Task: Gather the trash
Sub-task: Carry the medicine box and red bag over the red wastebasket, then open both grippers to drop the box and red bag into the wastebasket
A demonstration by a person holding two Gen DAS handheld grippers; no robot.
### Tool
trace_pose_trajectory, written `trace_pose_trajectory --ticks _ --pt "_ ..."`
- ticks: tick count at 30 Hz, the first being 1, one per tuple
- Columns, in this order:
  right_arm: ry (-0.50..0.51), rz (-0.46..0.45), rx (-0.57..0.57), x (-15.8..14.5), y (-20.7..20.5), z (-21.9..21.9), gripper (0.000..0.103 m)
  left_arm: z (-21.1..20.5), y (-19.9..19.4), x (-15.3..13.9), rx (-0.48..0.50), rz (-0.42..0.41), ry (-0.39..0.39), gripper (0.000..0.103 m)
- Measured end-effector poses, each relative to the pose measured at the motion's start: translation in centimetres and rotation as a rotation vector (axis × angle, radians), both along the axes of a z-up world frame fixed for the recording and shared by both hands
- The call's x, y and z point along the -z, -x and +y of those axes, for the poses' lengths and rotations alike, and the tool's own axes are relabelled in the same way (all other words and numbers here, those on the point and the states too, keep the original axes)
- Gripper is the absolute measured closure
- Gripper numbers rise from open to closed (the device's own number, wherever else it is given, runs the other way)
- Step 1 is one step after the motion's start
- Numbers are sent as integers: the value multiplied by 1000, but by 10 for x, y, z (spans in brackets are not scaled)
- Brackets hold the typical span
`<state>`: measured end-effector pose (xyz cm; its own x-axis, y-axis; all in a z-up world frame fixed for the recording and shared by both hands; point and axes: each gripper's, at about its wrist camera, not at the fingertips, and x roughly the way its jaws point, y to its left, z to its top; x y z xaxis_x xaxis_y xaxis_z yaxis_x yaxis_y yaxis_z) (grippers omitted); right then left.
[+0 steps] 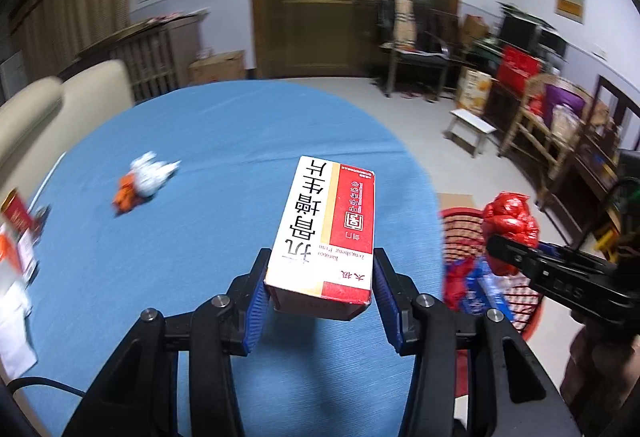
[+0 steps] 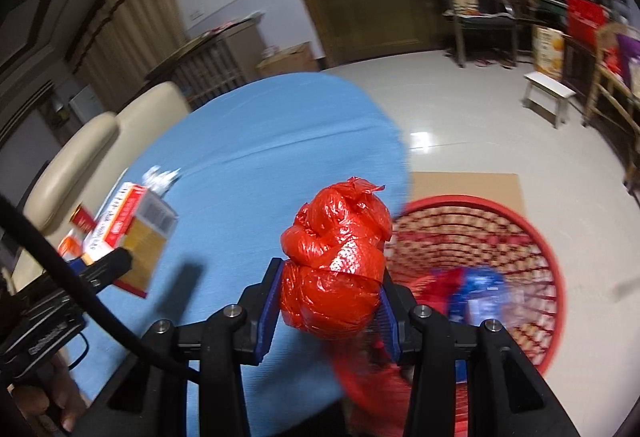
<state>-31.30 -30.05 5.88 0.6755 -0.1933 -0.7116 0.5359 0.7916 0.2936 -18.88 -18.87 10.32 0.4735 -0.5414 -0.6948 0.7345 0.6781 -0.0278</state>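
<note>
My left gripper (image 1: 320, 273) is shut on a white and red medicine box (image 1: 328, 225) and holds it above the blue table (image 1: 200, 229). The box also shows in the right wrist view (image 2: 128, 229). My right gripper (image 2: 330, 287) is shut on a crumpled red plastic bag (image 2: 336, 257), held at the table's right edge beside a red mesh basket (image 2: 500, 233) on the floor. The bag also shows in the left wrist view (image 1: 508, 225), over the basket (image 1: 460, 233). A silver and orange wrapper (image 1: 144, 181) lies on the table at the left.
Red and blue wrappers (image 2: 468, 289) lie in the basket. More boxes and papers (image 1: 16, 237) sit at the table's left edge. Cream chairs (image 1: 64, 97) stand behind the table. A white stool (image 1: 472, 129) and cluttered shelves (image 1: 560, 117) stand at the right.
</note>
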Motion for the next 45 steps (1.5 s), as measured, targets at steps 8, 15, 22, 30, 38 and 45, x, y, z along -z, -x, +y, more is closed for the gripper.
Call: trace_pose_trajectory --ticks 8,15,22,30,38,45 --pt "-18 41 122 13 38 -53 58 -43 29 -1 140 6 7 53" --pt "-16 58 152 16 34 -81 56 -66 45 6 207 33 -8 53" --pt "-59 83 170 28 28 -99 32 -79 50 11 226 45 -28 53" --pt "-90 10 244 22 55 -112 31 -94 55 17 255 67 -43 53" --pt "-97 -49 304 8 83 -120 31 -119 63 21 304 96 -52 48" --pt "-98 -63 327 3 94 -124 31 -117 49 21 278 149 -28 33"
